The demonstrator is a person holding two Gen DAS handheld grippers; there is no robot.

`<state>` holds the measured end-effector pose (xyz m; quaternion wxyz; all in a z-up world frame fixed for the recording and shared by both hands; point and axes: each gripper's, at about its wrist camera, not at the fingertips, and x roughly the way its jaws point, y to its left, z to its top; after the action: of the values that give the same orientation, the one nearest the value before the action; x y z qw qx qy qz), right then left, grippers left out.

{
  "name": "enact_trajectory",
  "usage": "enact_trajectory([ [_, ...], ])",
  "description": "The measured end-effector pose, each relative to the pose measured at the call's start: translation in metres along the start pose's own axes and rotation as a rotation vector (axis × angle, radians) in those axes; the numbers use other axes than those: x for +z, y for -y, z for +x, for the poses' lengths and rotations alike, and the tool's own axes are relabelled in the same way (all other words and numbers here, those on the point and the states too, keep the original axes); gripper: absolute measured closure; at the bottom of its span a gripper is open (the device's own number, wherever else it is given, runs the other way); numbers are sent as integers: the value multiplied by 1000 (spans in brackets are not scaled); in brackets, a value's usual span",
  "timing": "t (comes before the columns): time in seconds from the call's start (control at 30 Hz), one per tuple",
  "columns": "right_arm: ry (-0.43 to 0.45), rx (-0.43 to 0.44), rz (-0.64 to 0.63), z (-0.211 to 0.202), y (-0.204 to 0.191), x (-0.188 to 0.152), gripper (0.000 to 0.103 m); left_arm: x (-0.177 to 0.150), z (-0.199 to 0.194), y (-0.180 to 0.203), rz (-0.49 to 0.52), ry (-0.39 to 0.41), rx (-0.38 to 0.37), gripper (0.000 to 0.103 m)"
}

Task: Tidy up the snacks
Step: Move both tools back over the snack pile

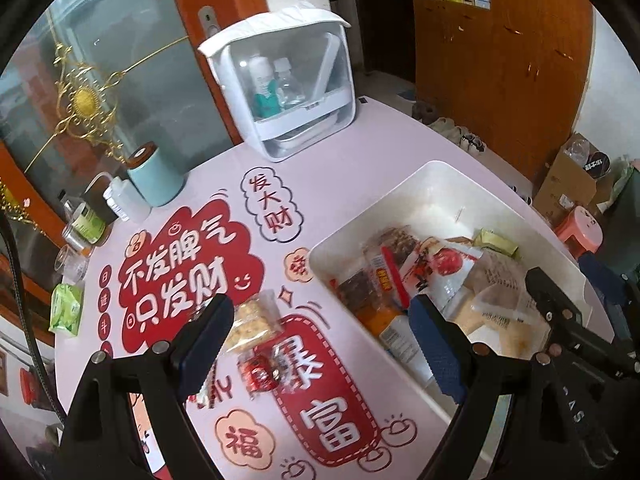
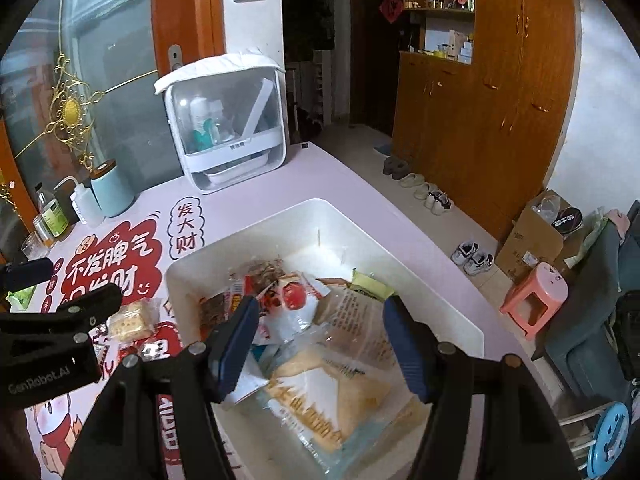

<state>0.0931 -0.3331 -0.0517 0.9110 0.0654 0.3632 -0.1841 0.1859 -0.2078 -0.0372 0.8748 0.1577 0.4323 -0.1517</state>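
Note:
A white bin (image 1: 400, 200) stands on the pink printed table and holds several snack packets, among them a white packet with a red picture (image 2: 292, 296) and a small green packet (image 2: 370, 282). My right gripper (image 2: 322, 346) hangs open over the bin, above a large clear bag of bread (image 2: 332, 396) that lies inside; its pads touch nothing. My left gripper (image 1: 320, 344) is open wide over the table left of the bin. Below it lie a cracker packet (image 1: 252, 324) and a red wrapped sweet (image 1: 260, 372). A green packet (image 1: 66, 308) sits at the table's left edge.
At the back stands a white clear-fronted box (image 1: 280, 84) with bottles inside. A teal canister (image 1: 154, 178), a squeeze bottle (image 1: 124, 200), jars and a glass line the left rear. On the floor to the right are a pink stool (image 2: 536, 300), a cardboard box (image 2: 532, 236) and shoes.

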Motion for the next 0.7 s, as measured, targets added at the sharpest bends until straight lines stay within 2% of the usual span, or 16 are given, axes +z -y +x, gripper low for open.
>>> enact_trajectory([
  [0.37, 19, 3, -59, -42, -55, -20, 38, -43, -37, -77, -63, 33, 20, 15],
  [0.7, 41, 87, -103, -60, -110, -30, 38, -88, -58, -165, -151, 50, 74, 15],
])
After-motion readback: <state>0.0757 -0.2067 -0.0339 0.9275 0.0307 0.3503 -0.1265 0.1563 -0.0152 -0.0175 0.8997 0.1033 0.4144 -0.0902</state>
